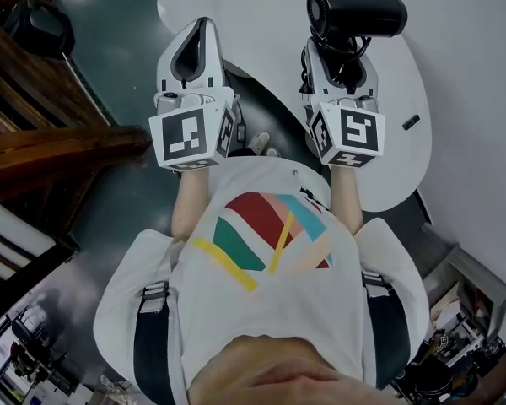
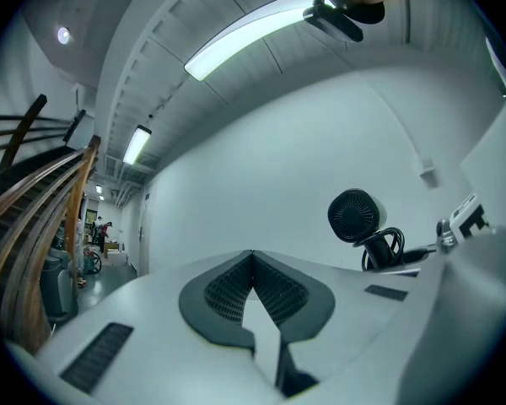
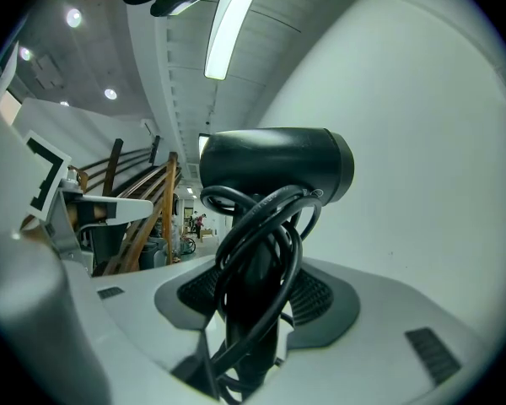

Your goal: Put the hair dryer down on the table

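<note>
Right gripper (image 1: 339, 57) held up over the white table (image 1: 261, 24), jaws wide apart and squeezing the black hair dryer (image 1: 357, 9) handle, left gripper (image 1: 196, 40) by the table's edge, jaws together, holding nothing

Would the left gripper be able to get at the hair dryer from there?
Probably yes: the left gripper, empty and shut, sits beside the right gripper holding the hair dryer by its handle; the barrel stands free, nothing between them.

The handle of the hair dryer (image 3: 274, 171) is disappearing behind its coiled cord (image 3: 244, 243) between the jaws of the right hand-held gripper (image 3: 257, 302). Near the right edge of the table (image 1: 261, 24), a dark item (image 1: 411, 122) is showing too small to identify.
</note>
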A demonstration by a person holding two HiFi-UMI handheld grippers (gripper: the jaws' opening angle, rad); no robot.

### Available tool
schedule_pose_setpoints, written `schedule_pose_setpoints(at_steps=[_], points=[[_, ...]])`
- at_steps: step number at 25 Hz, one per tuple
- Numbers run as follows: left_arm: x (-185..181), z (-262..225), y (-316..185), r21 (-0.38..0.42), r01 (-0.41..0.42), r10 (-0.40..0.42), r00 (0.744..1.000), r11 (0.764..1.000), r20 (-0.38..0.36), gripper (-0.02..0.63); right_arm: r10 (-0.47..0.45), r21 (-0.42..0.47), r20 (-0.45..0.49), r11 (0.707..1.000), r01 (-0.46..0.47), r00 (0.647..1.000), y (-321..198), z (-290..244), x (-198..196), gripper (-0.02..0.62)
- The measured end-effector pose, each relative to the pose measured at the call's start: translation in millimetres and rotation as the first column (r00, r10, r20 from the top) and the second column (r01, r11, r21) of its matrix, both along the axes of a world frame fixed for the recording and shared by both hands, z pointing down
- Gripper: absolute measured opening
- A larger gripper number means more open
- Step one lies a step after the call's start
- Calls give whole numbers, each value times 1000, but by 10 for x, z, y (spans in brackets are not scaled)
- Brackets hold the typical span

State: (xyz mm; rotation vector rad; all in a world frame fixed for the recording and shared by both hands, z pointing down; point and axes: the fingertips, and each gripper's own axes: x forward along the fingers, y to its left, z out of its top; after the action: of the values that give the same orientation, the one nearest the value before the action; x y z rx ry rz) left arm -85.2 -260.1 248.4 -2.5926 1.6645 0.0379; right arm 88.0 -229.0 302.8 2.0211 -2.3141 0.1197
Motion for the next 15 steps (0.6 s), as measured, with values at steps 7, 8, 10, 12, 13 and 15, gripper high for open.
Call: schedule_pose_setpoints(at_steps=[7, 8, 10, 12, 13, 15], points=[[-6, 72, -6, -14, 10, -9, 1000, 1000, 18, 14, 11, -59, -23, 998, -12, 1000, -74, 214, 70, 218], [-17, 83, -12, -16, 14, -13, 1000, 1000, 22, 14, 14, -67, -28, 998, -16, 1000, -91, 253, 71, 218], [-31, 99, -12, -19, 20, -19, 999, 1000, 29, 14, 19, -83, -31, 996, -21, 999, -116, 334, 78, 218], [-43, 111, -4, -22, 22, -21, 999, 1000, 30, 14, 19, -101, -30, 995, -22, 999, -135, 414, 80, 218], [-51, 118, -2, -23, 23, -22, 999, 999, 31, 14, 19, -109, -32, 994, -22, 999, -144, 453, 77, 218], [-67, 131, -2, -26, 24, -23, 999, 999, 35, 14, 18, -127, -37, 992, -23, 999, -163, 529, 74, 218]])
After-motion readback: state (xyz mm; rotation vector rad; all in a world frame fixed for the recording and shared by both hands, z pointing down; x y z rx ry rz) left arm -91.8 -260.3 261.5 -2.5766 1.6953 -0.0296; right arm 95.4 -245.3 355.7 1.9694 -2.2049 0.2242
